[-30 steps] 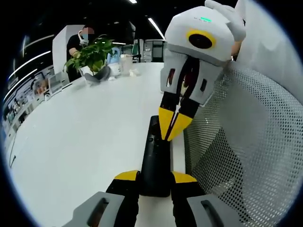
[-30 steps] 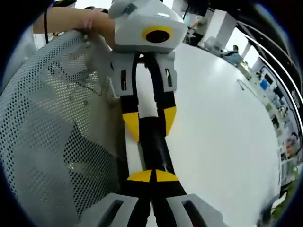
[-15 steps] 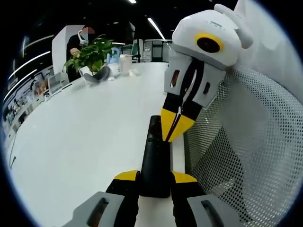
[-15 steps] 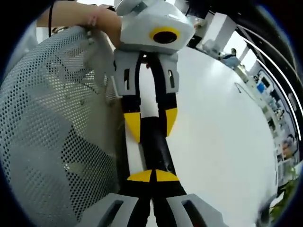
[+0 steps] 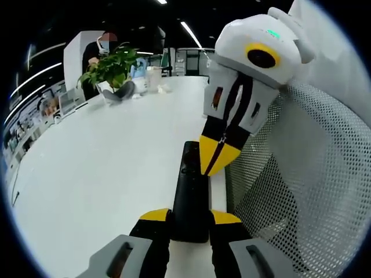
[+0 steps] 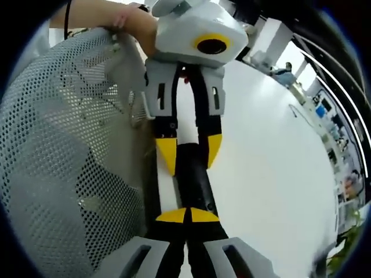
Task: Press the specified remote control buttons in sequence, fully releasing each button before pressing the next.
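Pinching near end of remote (image 5: 189,197) on table (image 5: 104,168) edge with left gripper (image 5: 190,218), poising right gripper (image 5: 215,161), tips pressed together, over its far buttons; sequence judged under way, presses done untellable.

Remote (image 5: 189,197) on table (image 5: 104,174) edge, mesh chair (image 5: 301,191) beside it, plant (image 5: 113,69) at far end.

White table (image 5: 87,168), mesh chair back (image 5: 307,191), potted plant (image 5: 110,69), ceiling strip lights (image 5: 190,33)
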Demonstrator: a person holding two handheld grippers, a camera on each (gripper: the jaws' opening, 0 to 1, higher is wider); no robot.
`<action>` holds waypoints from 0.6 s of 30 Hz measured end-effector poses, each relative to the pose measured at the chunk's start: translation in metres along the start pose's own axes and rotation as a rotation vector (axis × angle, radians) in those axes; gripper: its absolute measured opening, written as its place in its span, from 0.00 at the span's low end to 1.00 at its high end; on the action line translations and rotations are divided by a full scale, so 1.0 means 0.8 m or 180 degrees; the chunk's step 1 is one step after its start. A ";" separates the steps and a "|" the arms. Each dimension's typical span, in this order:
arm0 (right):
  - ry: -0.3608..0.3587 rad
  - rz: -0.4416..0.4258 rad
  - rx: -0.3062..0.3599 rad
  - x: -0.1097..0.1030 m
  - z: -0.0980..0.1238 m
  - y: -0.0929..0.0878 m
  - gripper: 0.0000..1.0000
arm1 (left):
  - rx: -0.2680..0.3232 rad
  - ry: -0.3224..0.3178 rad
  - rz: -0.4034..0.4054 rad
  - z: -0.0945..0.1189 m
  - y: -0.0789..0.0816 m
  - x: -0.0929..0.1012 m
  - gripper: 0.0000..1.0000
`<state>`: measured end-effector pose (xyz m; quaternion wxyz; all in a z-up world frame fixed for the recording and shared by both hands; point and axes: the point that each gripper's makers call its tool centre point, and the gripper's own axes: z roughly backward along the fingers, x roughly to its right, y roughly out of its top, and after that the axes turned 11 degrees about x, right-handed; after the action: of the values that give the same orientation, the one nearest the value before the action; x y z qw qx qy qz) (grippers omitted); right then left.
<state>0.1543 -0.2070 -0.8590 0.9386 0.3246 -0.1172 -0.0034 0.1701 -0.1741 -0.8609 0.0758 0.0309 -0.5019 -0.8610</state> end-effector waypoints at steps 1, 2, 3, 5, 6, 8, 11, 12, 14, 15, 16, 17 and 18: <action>-0.0003 -0.0003 0.0001 0.000 0.000 0.000 0.00 | 0.0000 0.0001 0.0000 0.000 0.000 0.000 0.25; -0.0002 -0.0009 0.0003 0.000 0.000 0.000 0.00 | -0.0001 0.0003 0.0001 0.000 0.000 0.000 0.25; 0.0000 -0.0041 0.0012 0.001 0.000 0.000 0.00 | -0.0003 0.0005 0.0000 0.000 0.000 0.000 0.25; -0.0005 -0.0090 0.0034 0.001 0.000 0.000 0.00 | -0.0003 0.0006 -0.0001 0.000 0.000 0.000 0.25; -0.0010 -0.0107 0.0043 0.001 0.001 0.000 0.00 | -0.0002 0.0005 -0.0002 0.000 0.000 0.000 0.25; -0.0012 -0.0124 0.0068 0.002 0.001 0.000 0.00 | -0.0003 0.0005 -0.0005 0.000 0.000 0.000 0.25; 0.0021 -0.0489 0.0212 0.002 0.003 0.003 0.00 | -0.0007 0.0006 -0.0012 0.000 0.000 0.000 0.25; 0.0091 -0.0641 0.0224 -0.001 0.004 0.002 0.00 | -0.0006 -0.0001 -0.0014 -0.001 0.000 0.000 0.25; 0.0058 -0.0767 0.0279 0.004 0.008 0.002 0.00 | 0.0001 -0.0041 -0.0047 -0.003 0.002 0.005 0.25; 0.0003 -0.0734 0.0302 0.010 0.011 0.004 0.00 | -0.0011 -0.0056 -0.0045 -0.003 0.002 0.006 0.25; -0.0063 -0.0716 0.0350 0.016 0.016 0.008 0.00 | -0.0008 -0.0057 -0.0051 -0.004 0.002 0.007 0.25; -0.0102 -0.0736 0.0388 0.021 0.018 0.010 0.00 | -0.0003 -0.0060 -0.0057 -0.004 0.002 0.006 0.25; -0.0128 -0.0777 0.0415 0.024 0.020 0.012 0.00 | -0.0003 -0.0062 -0.0057 -0.004 0.002 0.006 0.25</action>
<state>0.1691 -0.2109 -0.8367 0.9056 0.3966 -0.0955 -0.1164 0.1658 -0.1785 -0.8608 0.0633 0.0270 -0.5019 -0.8622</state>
